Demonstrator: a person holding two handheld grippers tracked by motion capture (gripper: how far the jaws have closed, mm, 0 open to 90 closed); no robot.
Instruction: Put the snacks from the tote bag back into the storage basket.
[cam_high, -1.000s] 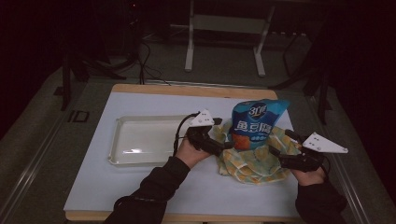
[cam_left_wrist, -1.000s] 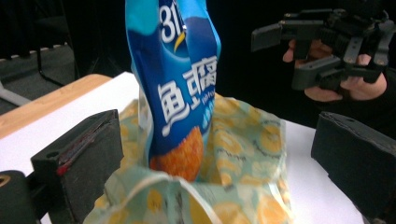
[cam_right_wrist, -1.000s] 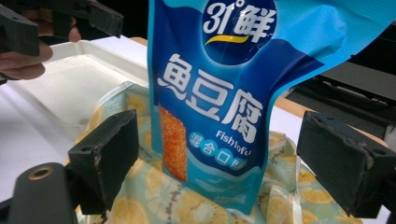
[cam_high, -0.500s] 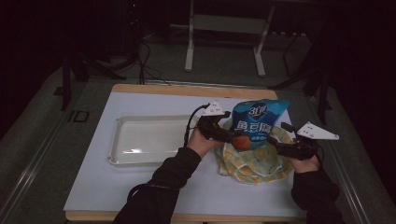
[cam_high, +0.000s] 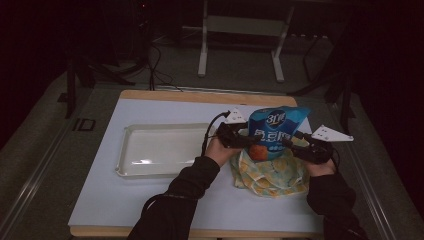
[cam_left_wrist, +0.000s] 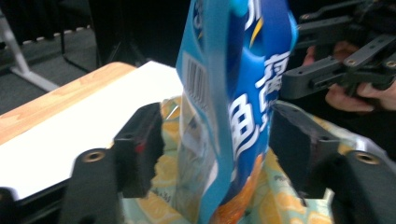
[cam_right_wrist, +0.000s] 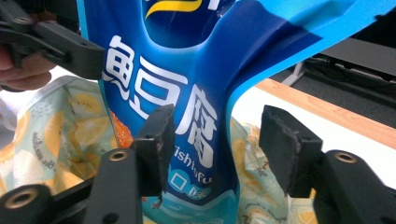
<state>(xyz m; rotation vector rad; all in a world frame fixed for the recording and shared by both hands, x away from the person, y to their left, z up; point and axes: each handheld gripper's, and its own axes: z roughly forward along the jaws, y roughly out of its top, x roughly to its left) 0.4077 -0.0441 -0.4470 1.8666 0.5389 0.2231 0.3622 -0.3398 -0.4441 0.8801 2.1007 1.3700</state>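
Note:
A blue snack bag (cam_high: 276, 131) stands upright in a crumpled yellow lemon-print bag (cam_high: 272, 174) on the white mat. My left gripper (cam_high: 246, 140) reaches it from the left and my right gripper (cam_high: 294, 144) from the right. In the left gripper view the blue snack bag (cam_left_wrist: 233, 93) stands edge-on between the open jaws of the left gripper (cam_left_wrist: 219, 149), with a gap on each side. In the right gripper view the right gripper (cam_right_wrist: 222, 147) is open around the right lower edge of the snack bag (cam_right_wrist: 187, 70); its left pad (cam_right_wrist: 156, 142) lies in front of the bag's face.
A white tray (cam_high: 131, 159) lies left of the bags with nothing in it. The mat (cam_high: 115, 200) sits on a wooden table (cam_high: 165, 95). Stand legs (cam_high: 202, 55) and cables lie on the floor beyond the far edge.
Both grippers have closed in on the blue snack bag from either side, moving away from the person. The bag now stands between each pair of jaws.

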